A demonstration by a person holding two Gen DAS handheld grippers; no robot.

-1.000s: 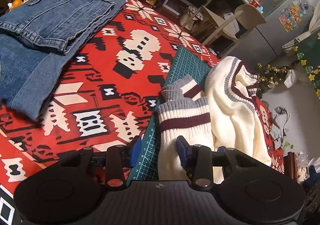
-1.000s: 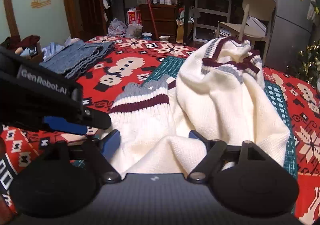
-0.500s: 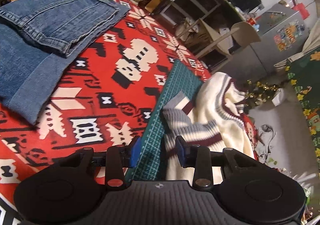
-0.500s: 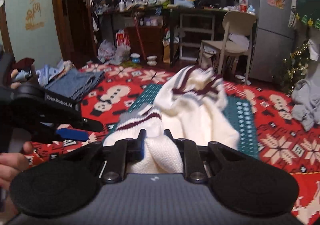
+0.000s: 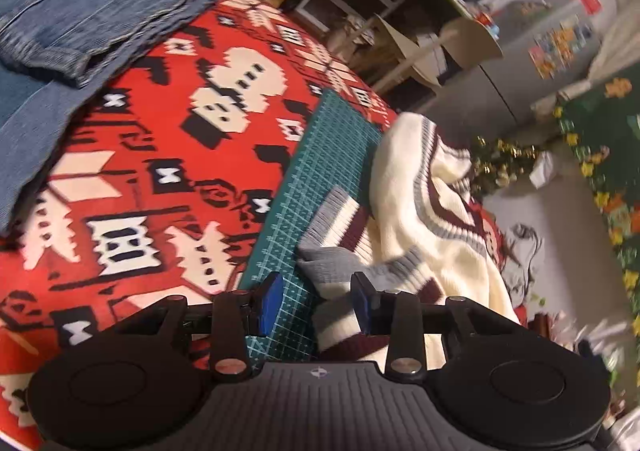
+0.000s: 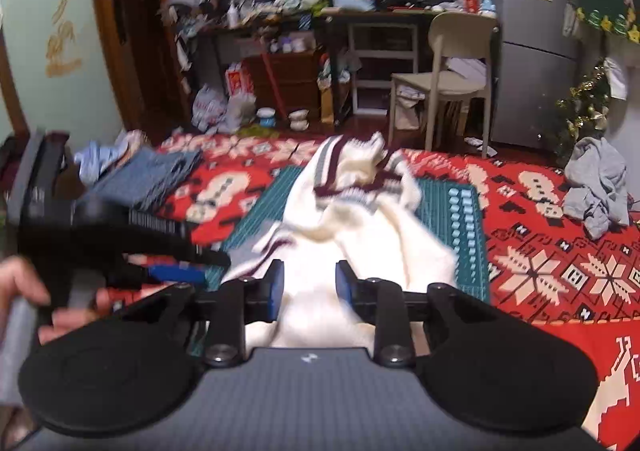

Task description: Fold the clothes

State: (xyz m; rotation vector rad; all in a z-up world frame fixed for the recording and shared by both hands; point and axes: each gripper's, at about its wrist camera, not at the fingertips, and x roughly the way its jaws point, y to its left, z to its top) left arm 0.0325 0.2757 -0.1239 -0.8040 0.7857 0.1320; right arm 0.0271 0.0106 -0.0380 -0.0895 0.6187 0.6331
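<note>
Right tongs clamp bunched cream sweater, lifted off green mat. Left tongs part-open around striped cuff, grip uncertain. Folded jeans lie near the far-left corner.

Light: dim, warm indoor light, no strong shadows.
Blur: motion blur on sweater and jeans.
Distortion: strong fisheye bending at edges.
Glare: none visible.

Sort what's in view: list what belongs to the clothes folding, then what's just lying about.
Job: cream sweater, right gripper shut on it, left gripper open, green cutting mat, folded jeans.

Lying about: grey garment, beige chair, fridge.
</note>
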